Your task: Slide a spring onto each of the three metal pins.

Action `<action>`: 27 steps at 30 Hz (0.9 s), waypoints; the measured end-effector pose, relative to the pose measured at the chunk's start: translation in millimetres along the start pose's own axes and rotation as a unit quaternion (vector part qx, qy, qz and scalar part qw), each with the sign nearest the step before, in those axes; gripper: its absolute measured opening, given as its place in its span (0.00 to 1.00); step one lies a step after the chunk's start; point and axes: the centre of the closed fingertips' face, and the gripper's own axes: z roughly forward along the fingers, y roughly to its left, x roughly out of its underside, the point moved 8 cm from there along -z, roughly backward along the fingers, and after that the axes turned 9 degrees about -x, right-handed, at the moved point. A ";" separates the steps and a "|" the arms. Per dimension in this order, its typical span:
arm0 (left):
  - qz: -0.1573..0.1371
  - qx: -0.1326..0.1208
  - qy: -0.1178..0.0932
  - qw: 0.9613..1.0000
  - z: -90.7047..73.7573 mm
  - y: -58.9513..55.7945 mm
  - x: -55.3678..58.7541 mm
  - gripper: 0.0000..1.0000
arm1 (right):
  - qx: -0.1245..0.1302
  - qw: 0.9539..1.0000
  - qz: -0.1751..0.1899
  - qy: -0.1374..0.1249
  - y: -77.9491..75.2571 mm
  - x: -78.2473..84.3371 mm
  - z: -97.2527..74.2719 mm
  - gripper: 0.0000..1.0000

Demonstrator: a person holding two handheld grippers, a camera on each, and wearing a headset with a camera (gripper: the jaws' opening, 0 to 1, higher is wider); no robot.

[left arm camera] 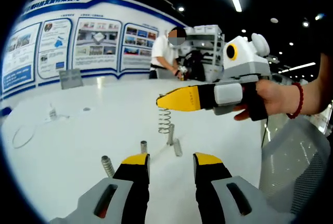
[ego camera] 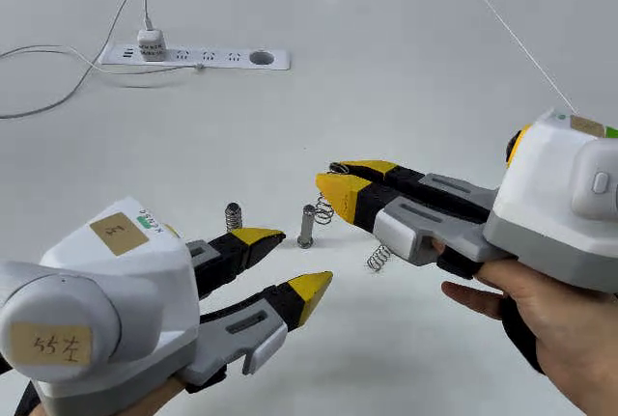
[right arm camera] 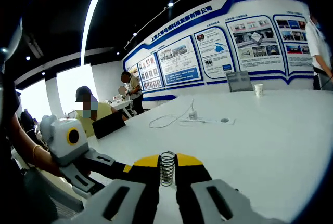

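Nearest, bottom left of head view: left gripper (ego camera: 290, 262), jaws apart, gripping nothing. Just past its tips on white table (ego camera: 406, 97): sprung pin (ego camera: 233, 216), upright bare pin (ego camera: 307, 226), loose spring (ego camera: 379, 257) lying flat. Right gripper (ego camera: 328, 177) clamped on held spring (right arm camera: 166, 168), grey steel coil, hanging just beside bare pin's top. Farther back: power strip (ego camera: 193, 55).

The left gripper (left arm camera: 171, 159) is held nearest, jaws apart. Farther off, a spring (left arm camera: 165, 121) is gripped by the right gripper (left arm camera: 162, 101) beside the top of a metal pin (left arm camera: 170, 134). A bare pin (left arm camera: 143, 146) is seen just left.
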 end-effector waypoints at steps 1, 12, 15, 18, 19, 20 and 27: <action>0.000 -0.001 0.001 1.000 -0.7 0.6 0.5 0.35 | -0.003 1.000 -0.007 0.001 0.1 -0.3 1.9 0.11; -0.006 -0.014 0.013 1.000 -5.1 5.0 5.1 0.45 | 0.003 1.000 -0.026 0.000 -12.4 2.0 18.3 0.11; -0.006 -0.016 0.017 1.000 -5.8 5.7 6.4 0.48 | 0.007 1.000 -0.029 0.003 -16.0 4.4 21.7 0.11; -0.006 -0.019 0.020 1.000 -6.3 6.6 7.6 0.53 | 0.008 0.999 -0.030 0.010 -18.8 8.1 26.0 0.11; -0.006 -0.020 0.020 1.000 -6.5 6.9 7.7 0.54 | 0.010 0.999 -0.032 0.013 -19.6 9.1 26.9 0.11; -0.005 -0.024 0.020 1.000 -6.8 7.4 7.9 0.56 | 0.012 0.999 -0.035 0.017 -20.7 10.9 28.2 0.11; -0.010 -0.037 0.024 0.999 -8.4 10.8 9.5 0.64 | 0.018 0.998 -0.048 0.030 -25.3 18.0 33.0 0.11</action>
